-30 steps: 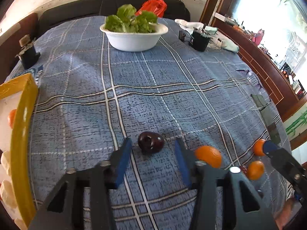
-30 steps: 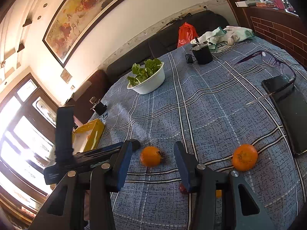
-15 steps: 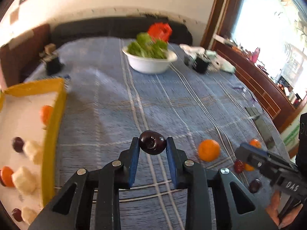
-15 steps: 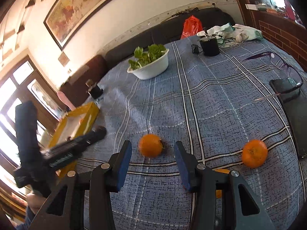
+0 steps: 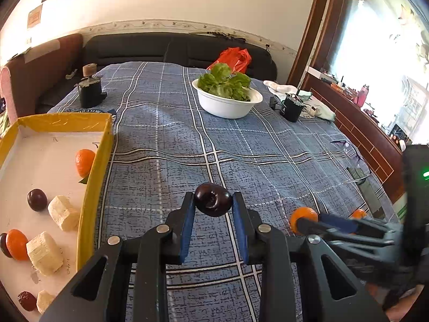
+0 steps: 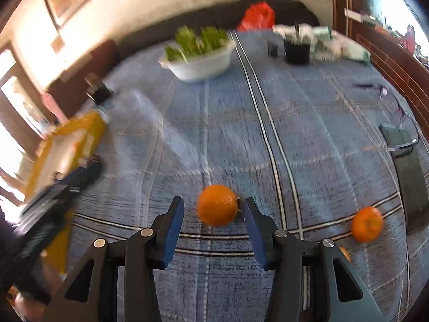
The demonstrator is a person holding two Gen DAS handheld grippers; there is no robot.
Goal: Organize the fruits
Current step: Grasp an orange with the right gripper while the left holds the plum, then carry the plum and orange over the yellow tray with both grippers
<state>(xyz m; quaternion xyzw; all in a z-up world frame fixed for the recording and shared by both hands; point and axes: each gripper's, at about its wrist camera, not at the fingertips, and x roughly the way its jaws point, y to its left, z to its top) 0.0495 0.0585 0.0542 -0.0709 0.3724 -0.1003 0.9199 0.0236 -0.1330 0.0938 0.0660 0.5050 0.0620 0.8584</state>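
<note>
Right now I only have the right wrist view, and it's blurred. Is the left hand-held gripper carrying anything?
Observer: Yes. The left hand-held gripper is shut on a dark plum, pinched at the fingertips.
Operator: I can barely make out the yellow tray. What's inside it?
Observer: The yellow tray holds an orange near its right wall, another dark fruit and several pale chunks.
Operator: Just that one orange?
Observer: No, a second orange lies nearer the camera, by the left edge of the view.
</note>
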